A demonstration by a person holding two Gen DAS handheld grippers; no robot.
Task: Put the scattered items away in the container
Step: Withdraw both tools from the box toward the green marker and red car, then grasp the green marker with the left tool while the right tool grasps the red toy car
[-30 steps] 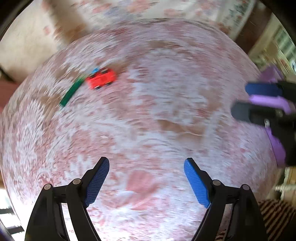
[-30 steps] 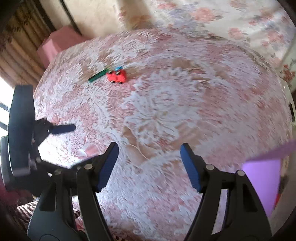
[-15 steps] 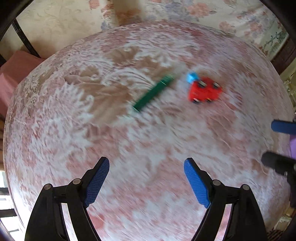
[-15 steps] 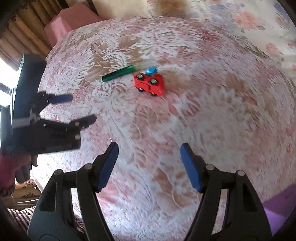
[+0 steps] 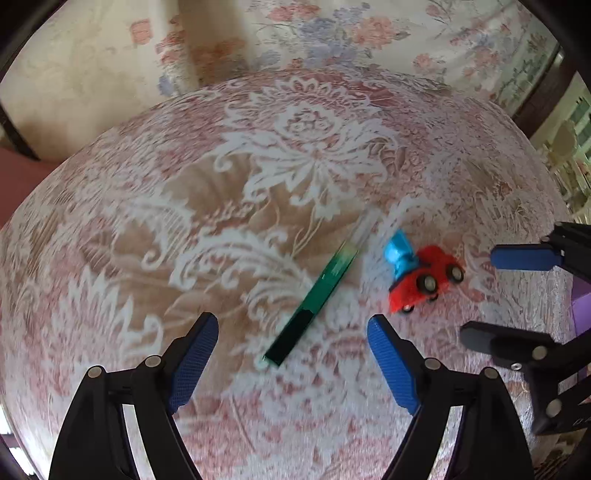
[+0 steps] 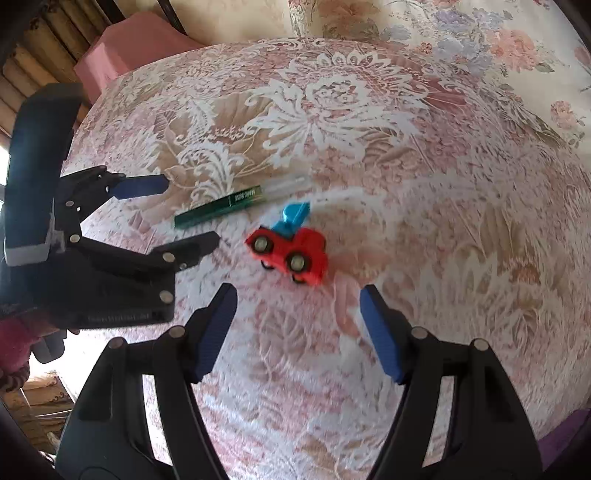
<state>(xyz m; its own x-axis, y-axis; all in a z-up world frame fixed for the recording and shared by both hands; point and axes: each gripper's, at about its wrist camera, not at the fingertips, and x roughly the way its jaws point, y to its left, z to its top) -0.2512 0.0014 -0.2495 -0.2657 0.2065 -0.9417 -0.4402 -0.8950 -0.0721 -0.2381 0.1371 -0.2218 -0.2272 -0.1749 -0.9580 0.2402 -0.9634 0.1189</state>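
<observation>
Though blurred — both claws (image 5: 291, 354) (image 6: 297, 328) wide apart.

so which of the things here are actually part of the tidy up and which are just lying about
Part of the job:
- green pen, lying on the cloth
- red toy truck with its blue part
- purple container, only an edge in view
- left gripper and right gripper, both with open jaws

Just there:
- lace tablecloth
- pink box
- floral bedding

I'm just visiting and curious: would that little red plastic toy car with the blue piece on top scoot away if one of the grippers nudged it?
Probably. The little red plastic toy car stands on small wheels, so a nudge along them could roll it, though the lace tablecloth might slow it. It looks light and rigid. The blue piece might snag.
</observation>
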